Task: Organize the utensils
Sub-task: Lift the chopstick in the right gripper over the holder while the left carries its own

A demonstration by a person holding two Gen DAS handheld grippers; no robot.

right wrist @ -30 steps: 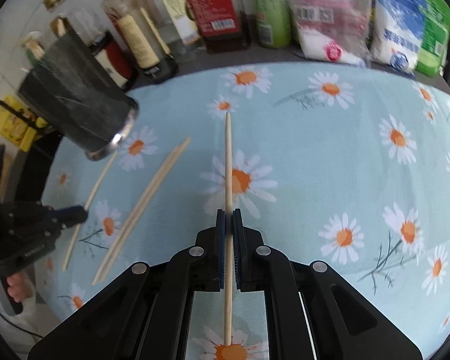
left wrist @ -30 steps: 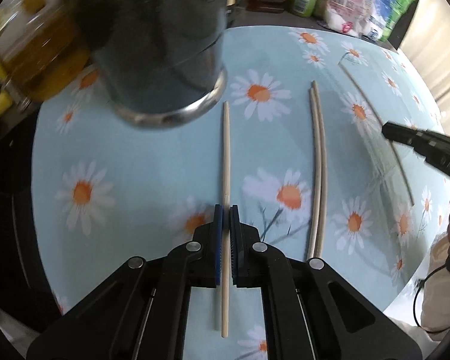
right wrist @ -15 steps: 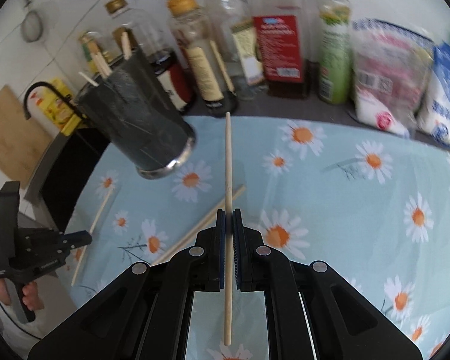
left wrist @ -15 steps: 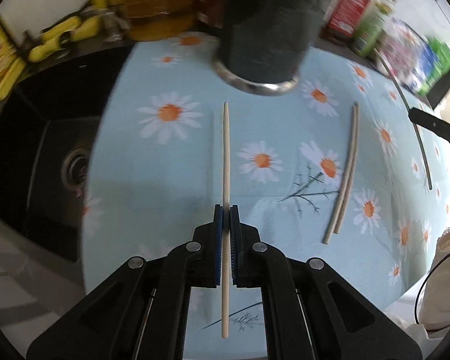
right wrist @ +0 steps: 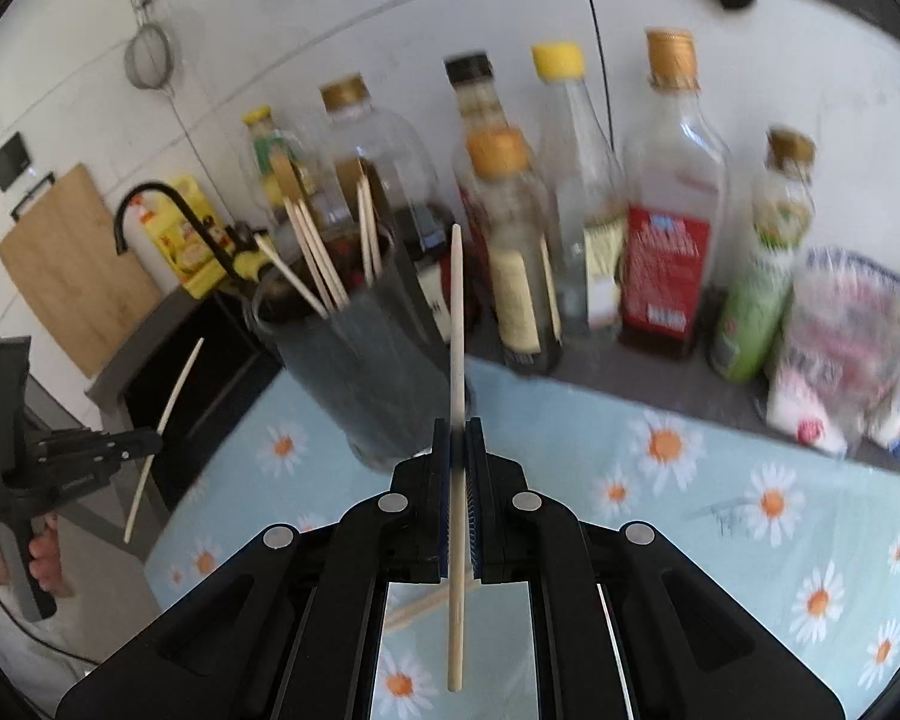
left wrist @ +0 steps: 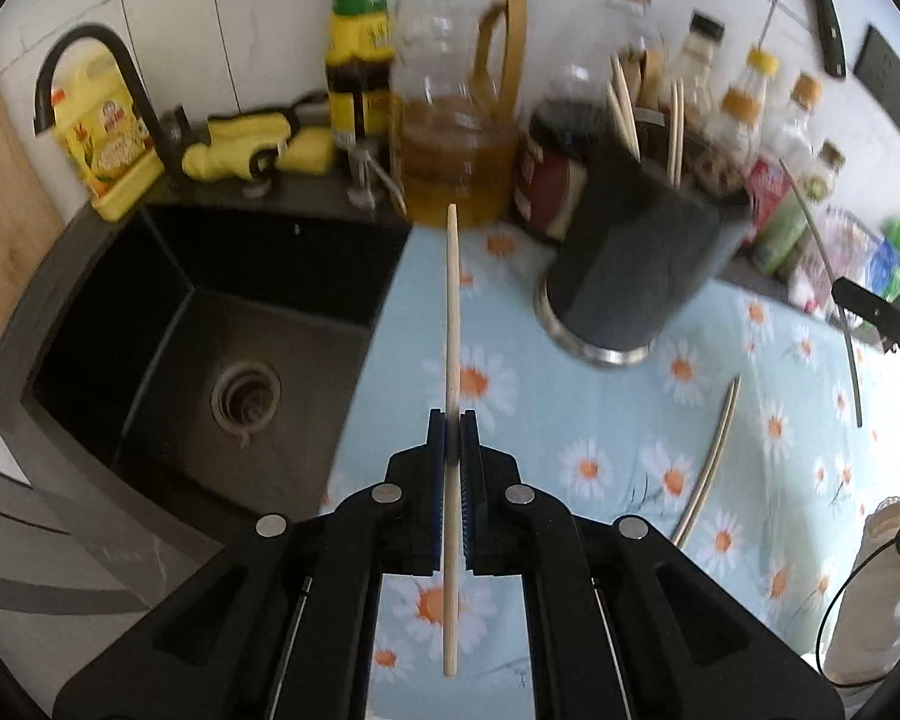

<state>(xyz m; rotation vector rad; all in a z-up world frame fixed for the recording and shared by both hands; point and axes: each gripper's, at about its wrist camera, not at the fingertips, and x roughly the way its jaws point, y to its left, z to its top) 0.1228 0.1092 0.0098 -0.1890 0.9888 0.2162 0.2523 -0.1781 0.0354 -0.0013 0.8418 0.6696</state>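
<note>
My left gripper is shut on a wooden chopstick and holds it in the air, tip toward the sink's edge. My right gripper is shut on another chopstick, raised and pointing up beside the dark utensil cup. The cup stands on the daisy cloth and holds several chopsticks. A pair of chopsticks lies on the cloth right of the cup. The left gripper with its chopstick also shows in the right wrist view, the right one in the left wrist view.
A black sink with a tap lies left of the cloth. Oil and sauce bottles and packets line the wall behind the cup. A cutting board leans at the far left.
Both grippers have lifted their chopsticks off the cloth and tilted upward. The cup and bottles now show ahead; the views have risen from the tabletop toward the wall.
</note>
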